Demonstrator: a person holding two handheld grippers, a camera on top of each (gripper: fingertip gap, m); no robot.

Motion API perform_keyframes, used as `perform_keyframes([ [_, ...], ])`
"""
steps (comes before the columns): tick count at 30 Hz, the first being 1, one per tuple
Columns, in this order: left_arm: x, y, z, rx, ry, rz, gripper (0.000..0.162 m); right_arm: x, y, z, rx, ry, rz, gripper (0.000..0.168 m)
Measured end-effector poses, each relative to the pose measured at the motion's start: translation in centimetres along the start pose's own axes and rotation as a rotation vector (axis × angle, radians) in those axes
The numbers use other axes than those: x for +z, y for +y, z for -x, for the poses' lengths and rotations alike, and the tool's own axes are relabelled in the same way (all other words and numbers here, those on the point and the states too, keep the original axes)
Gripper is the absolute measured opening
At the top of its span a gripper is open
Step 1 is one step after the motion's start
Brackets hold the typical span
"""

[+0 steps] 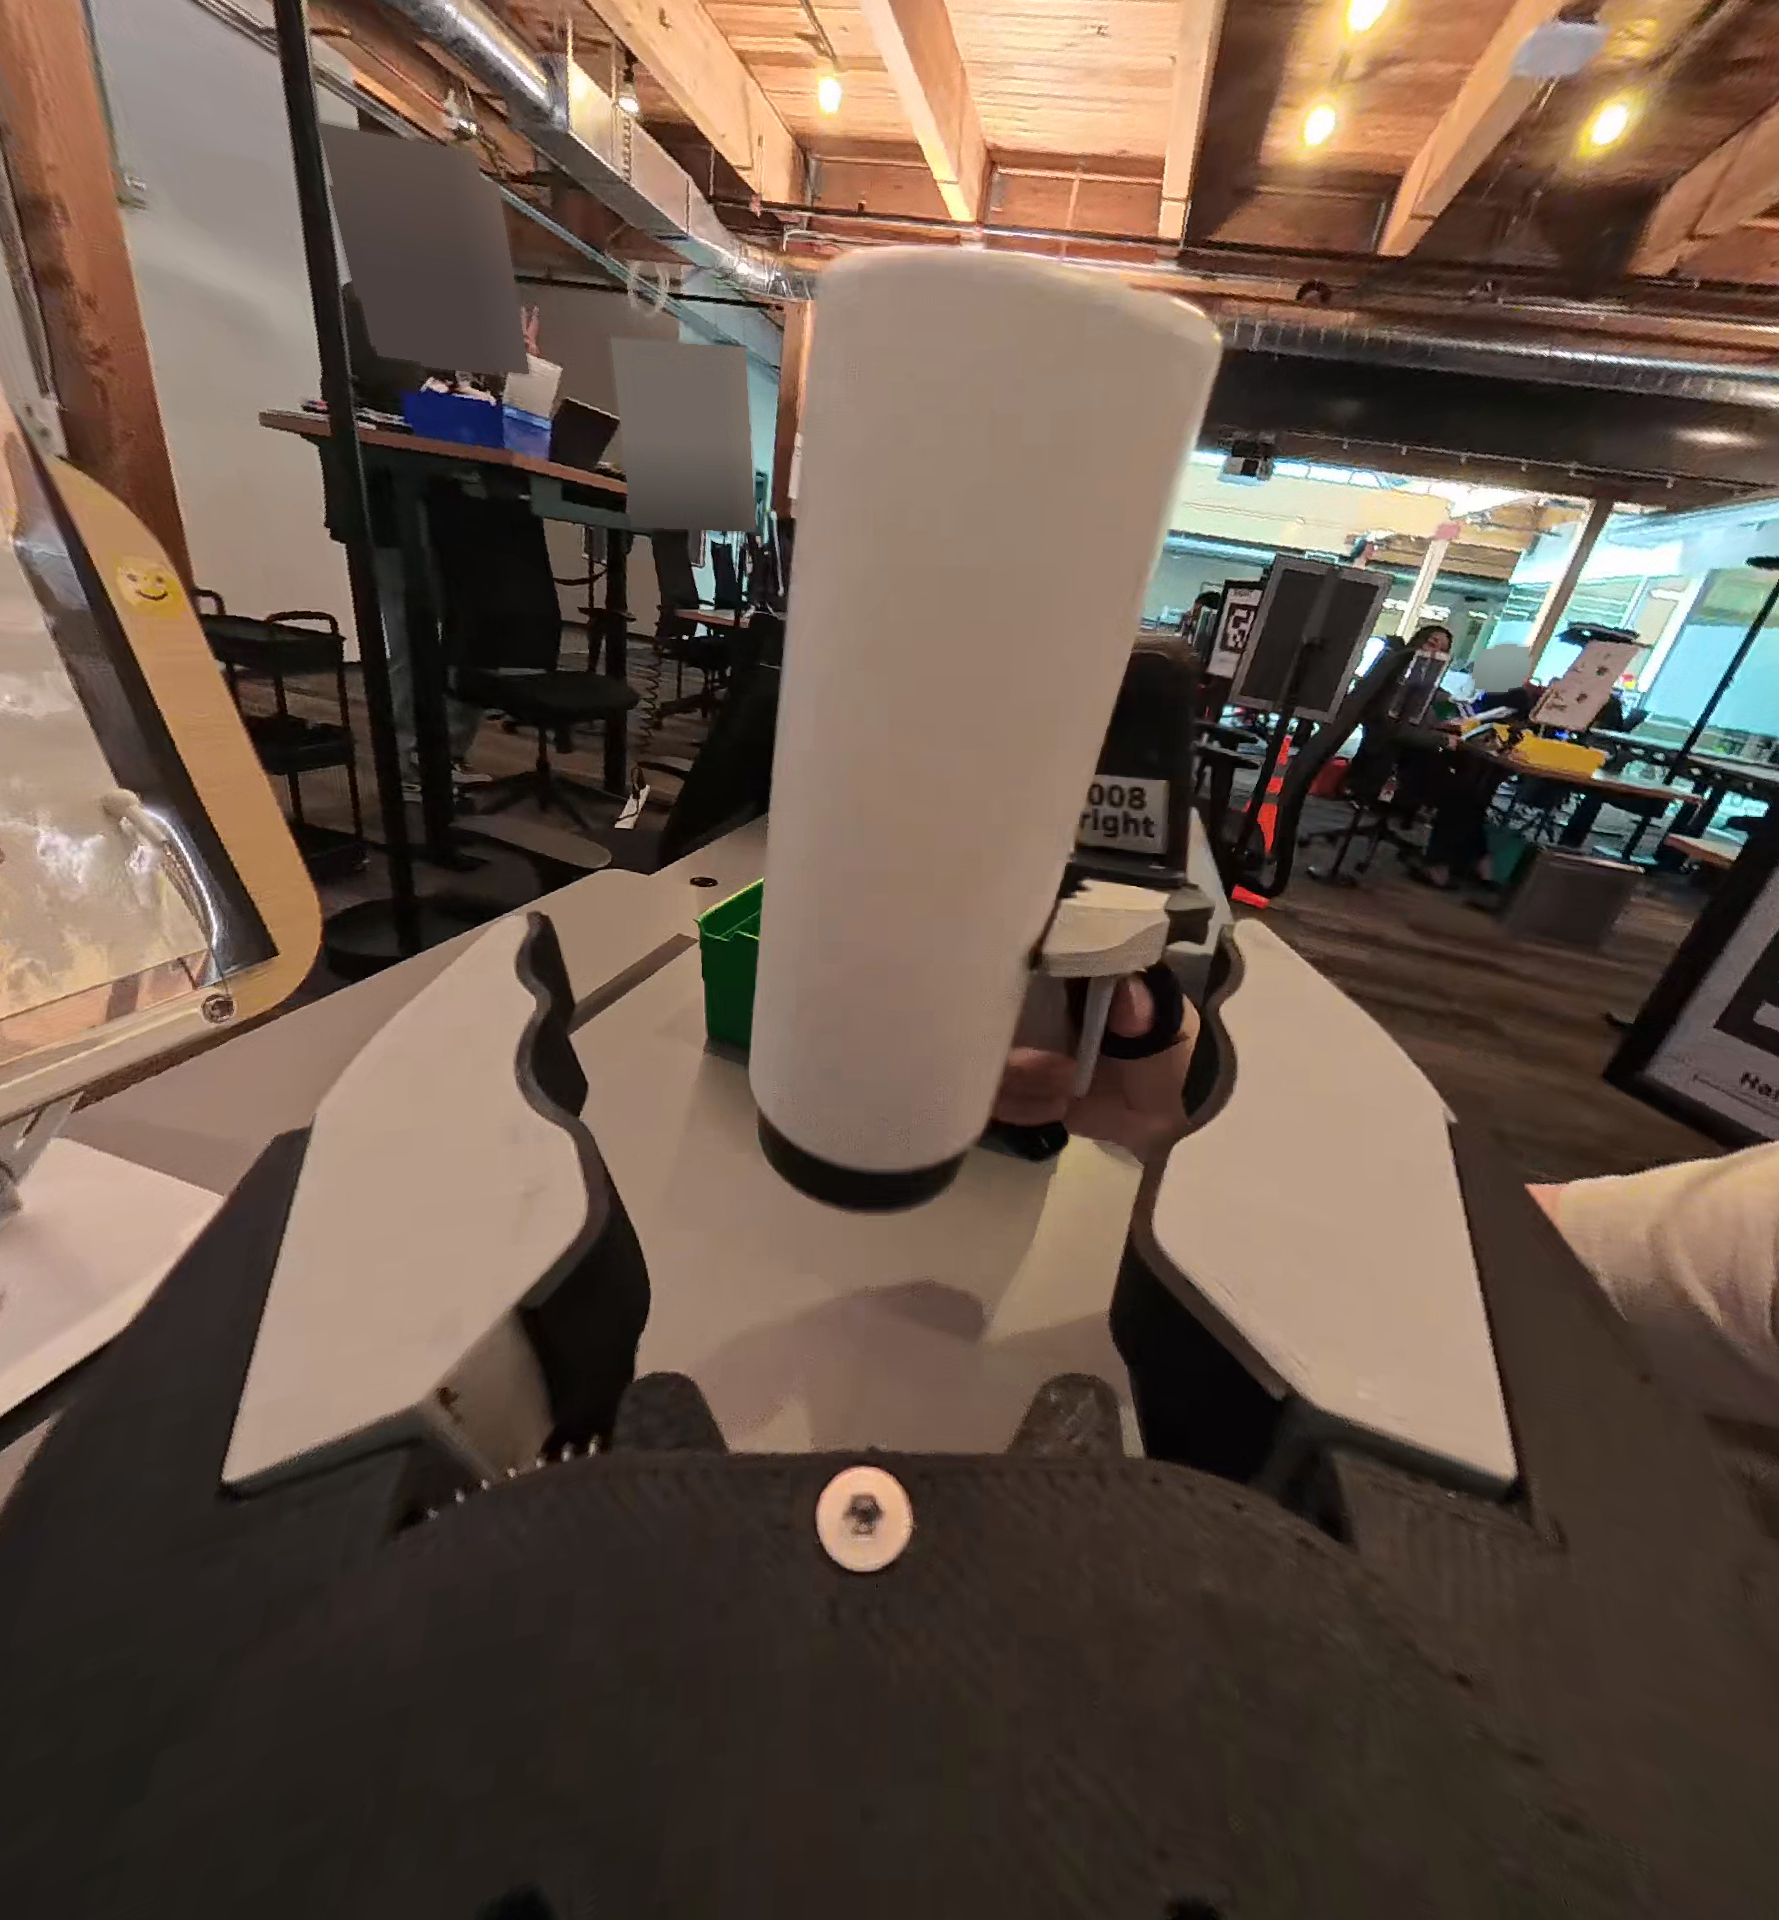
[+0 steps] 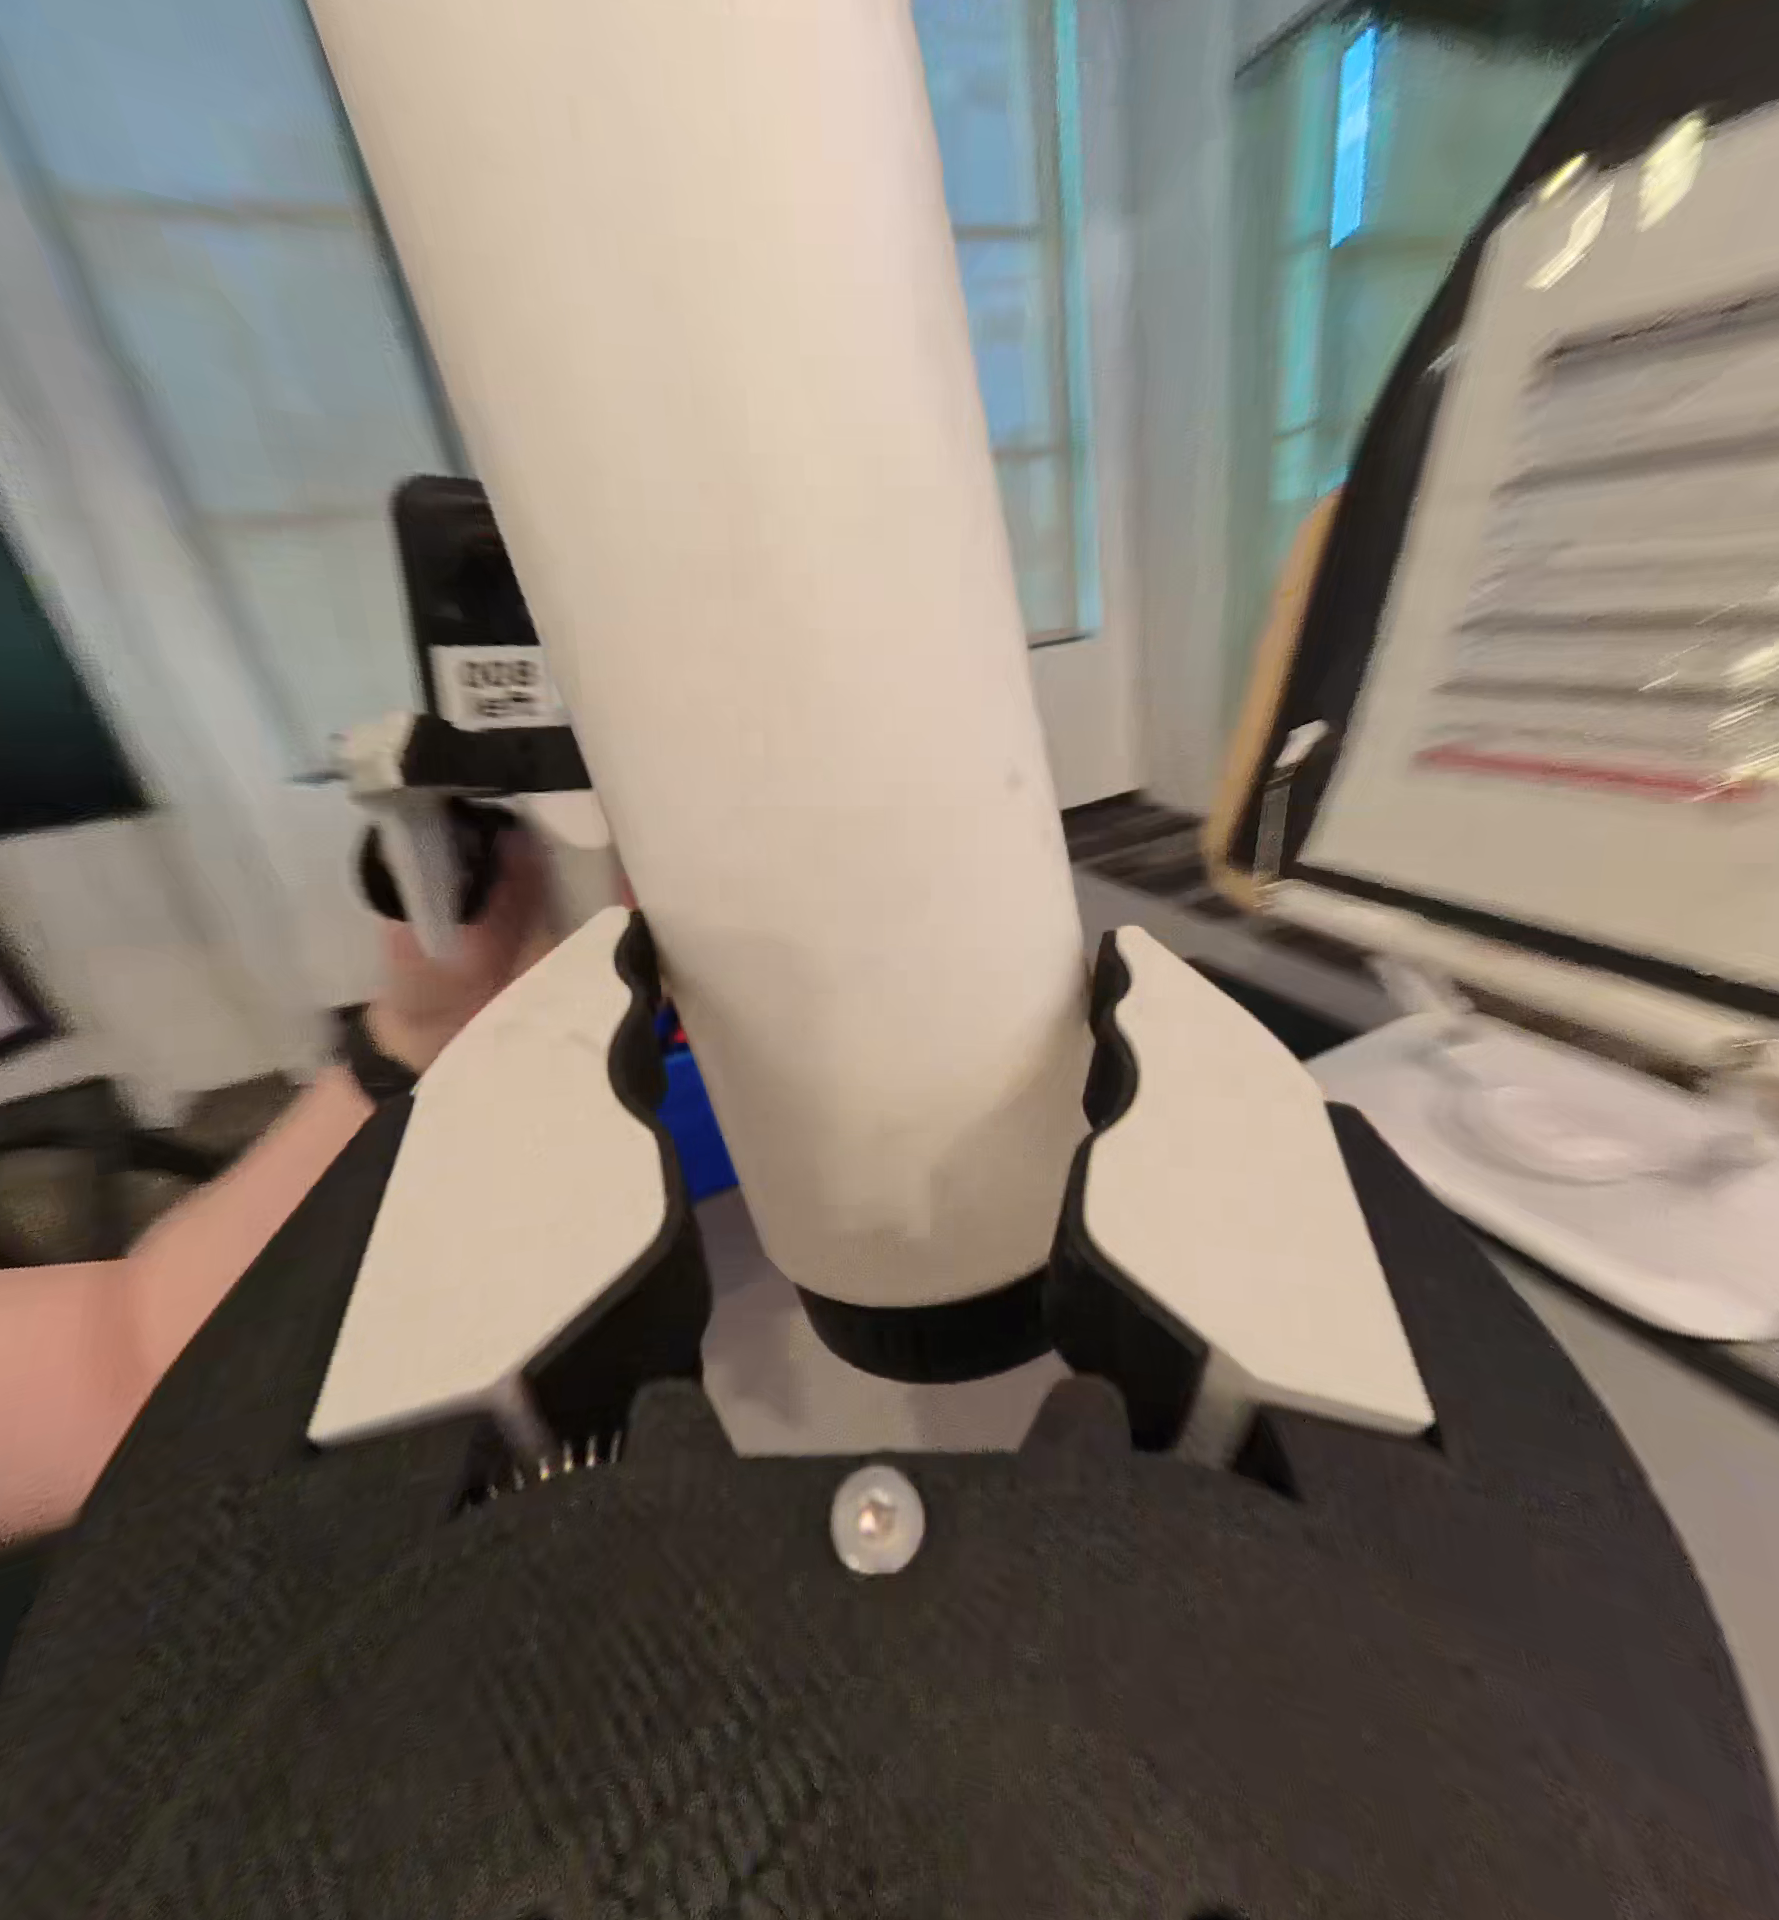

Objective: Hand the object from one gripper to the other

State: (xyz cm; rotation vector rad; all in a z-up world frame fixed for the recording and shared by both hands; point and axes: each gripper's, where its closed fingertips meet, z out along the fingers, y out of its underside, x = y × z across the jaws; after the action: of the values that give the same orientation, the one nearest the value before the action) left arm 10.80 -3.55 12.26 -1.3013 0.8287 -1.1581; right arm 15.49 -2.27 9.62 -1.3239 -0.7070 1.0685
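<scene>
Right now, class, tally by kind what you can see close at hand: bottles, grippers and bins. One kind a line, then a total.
White bottle with a black cap, held upside down: 1
Grippers: 2, the right gripper and the left gripper
Green bin on the table behind the bottle: 1
Total: 4

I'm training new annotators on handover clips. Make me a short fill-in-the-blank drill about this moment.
1. The white bottle has a ____ cap at its lower end.
2. The ____ tool is shut on the bottle.
3. The left tool has its fingers spread ____, not touching the bottle.
4. Behind the bottle, on the table, stands a ____ bin.

Missing words: black; right; open; green
</scene>
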Motion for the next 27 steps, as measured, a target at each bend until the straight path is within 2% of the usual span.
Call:
perform_keyframes([
  [3,0.7,0.4,-0.7,-0.030,0.048,-0.011,0.125,1.0,1.9,1.3,0.092,-0.111,0.077,0.081],
  [6,1.1,0.9,-1.1,-0.075,0.100,-0.010,0.125,1.6,3.9,2.3,0.130,-0.180,0.177,0.081],
  [9,1.7,2.2,-0.2,-0.043,0.046,0.026,0.113,1.9,5.5,3.6,0.150,-0.242,0.266,0.079],
  [11,1.9,2.2,-0.2,-0.065,0.066,0.006,0.101,2.1,6.0,3.5,0.142,-0.231,0.289,0.078],
  [17,0.5,1.2,1.8,-0.220,0.036,-0.022,0.100,1.6,4.7,4.0,0.071,-0.274,0.223,0.077],
  [19,-1.0,0.0,3.1,-0.329,0.026,-0.091,0.100,1.0,3.3,4.3,-0.059,-0.276,0.153,0.084],
  [21,-2.9,-1.5,4.6,-0.451,0.022,-0.194,0.100,0.4,2.1,4.2,-0.280,-0.230,0.065,0.088],
  [25,-6.0,-2.9,7.1,-0.624,-0.014,-0.363,0.099,-0.3,0.3,3.2,-0.828,0.072,-0.101,0.088],
  [27,-6.1,-2.8,7.5,-0.688,-0.018,-0.396,0.099,0.4,1.5,4.5,-1.063,0.118,-0.110,0.088],
])
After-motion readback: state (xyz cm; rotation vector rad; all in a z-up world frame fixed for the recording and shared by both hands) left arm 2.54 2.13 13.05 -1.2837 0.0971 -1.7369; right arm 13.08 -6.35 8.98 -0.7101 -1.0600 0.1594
